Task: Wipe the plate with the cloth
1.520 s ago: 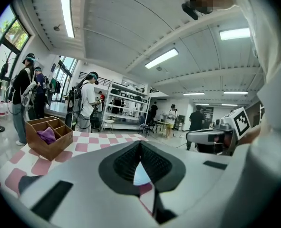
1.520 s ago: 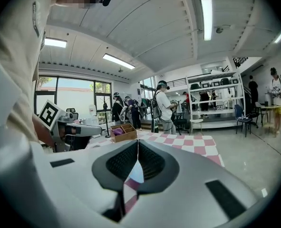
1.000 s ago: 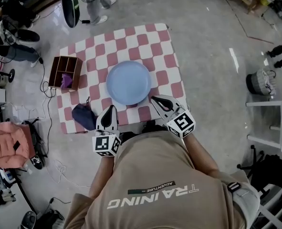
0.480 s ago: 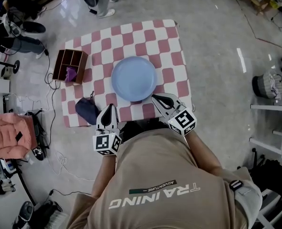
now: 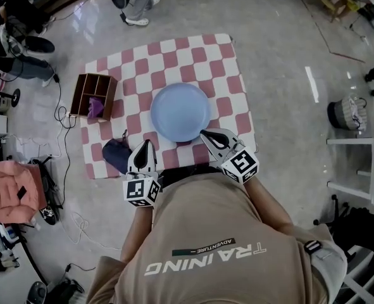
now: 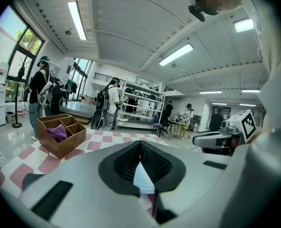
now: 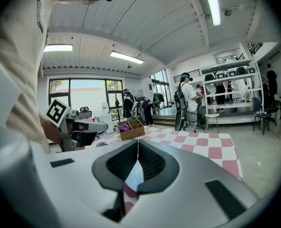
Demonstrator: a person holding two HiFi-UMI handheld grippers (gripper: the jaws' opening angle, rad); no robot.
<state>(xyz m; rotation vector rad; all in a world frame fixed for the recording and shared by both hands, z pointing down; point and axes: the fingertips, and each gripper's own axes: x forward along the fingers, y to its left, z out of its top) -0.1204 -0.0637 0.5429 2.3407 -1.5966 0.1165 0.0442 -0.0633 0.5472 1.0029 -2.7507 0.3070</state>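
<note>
The checked table point(image 5: 224, 62) stands mid-frame on a glossy floor. The blue plate point(image 5: 180, 111) is at its centre and the dark blue cloth point(image 5: 116, 155) at its lower-left edge. Over the last second we only edged nearer. The left gripper point(image 5: 145, 144) and right gripper point(image 5: 205, 133) are both closed and empty, so wiping hasn't begun.

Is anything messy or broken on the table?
Nothing looks broken or spilled. The plate lies flat in the middle of the table, and the box stands upright by the left edge. Only the dark cloth is crumpled, near the table's front left corner.
</note>
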